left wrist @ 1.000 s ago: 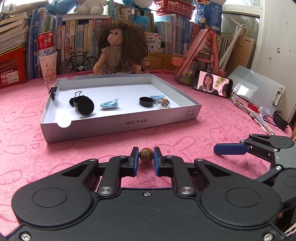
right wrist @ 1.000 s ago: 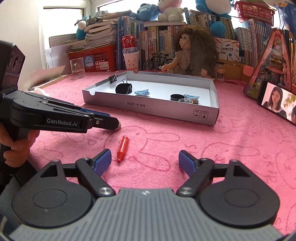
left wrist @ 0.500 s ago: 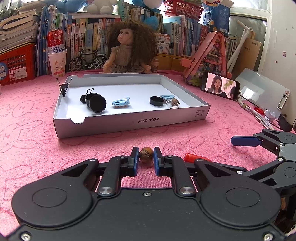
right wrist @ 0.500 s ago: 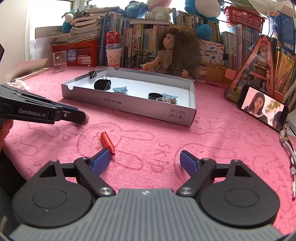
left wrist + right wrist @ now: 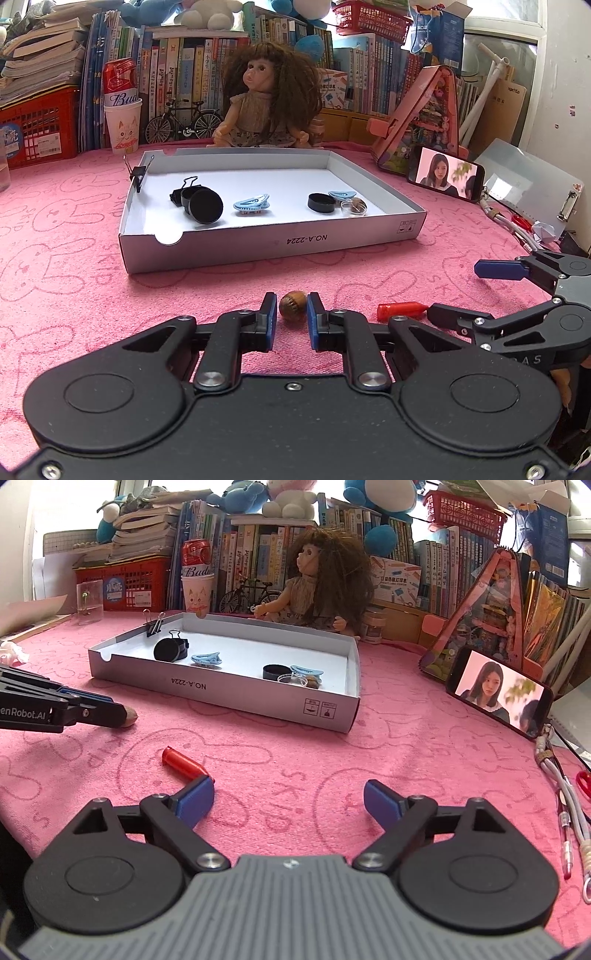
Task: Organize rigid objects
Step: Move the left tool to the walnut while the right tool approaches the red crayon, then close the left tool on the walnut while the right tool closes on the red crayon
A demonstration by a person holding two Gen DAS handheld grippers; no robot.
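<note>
Now | left gripper fingers narrow, holding brown nut on desk | right gripper fingers wide, beside red cap

Whole surface is covered in a pink cloth with faint bunny outlines stitched in. Far side is basically a wall of books standing upright, with plush toys sitting on top. Far left there's a red crate with a messy stack of books on it, and another red basket up high on the far right. White wall on the right, bright window far left, so plenty of daylight. A curly-haired doll sits in front of the books, a phone playing video leans on the right.
</note>
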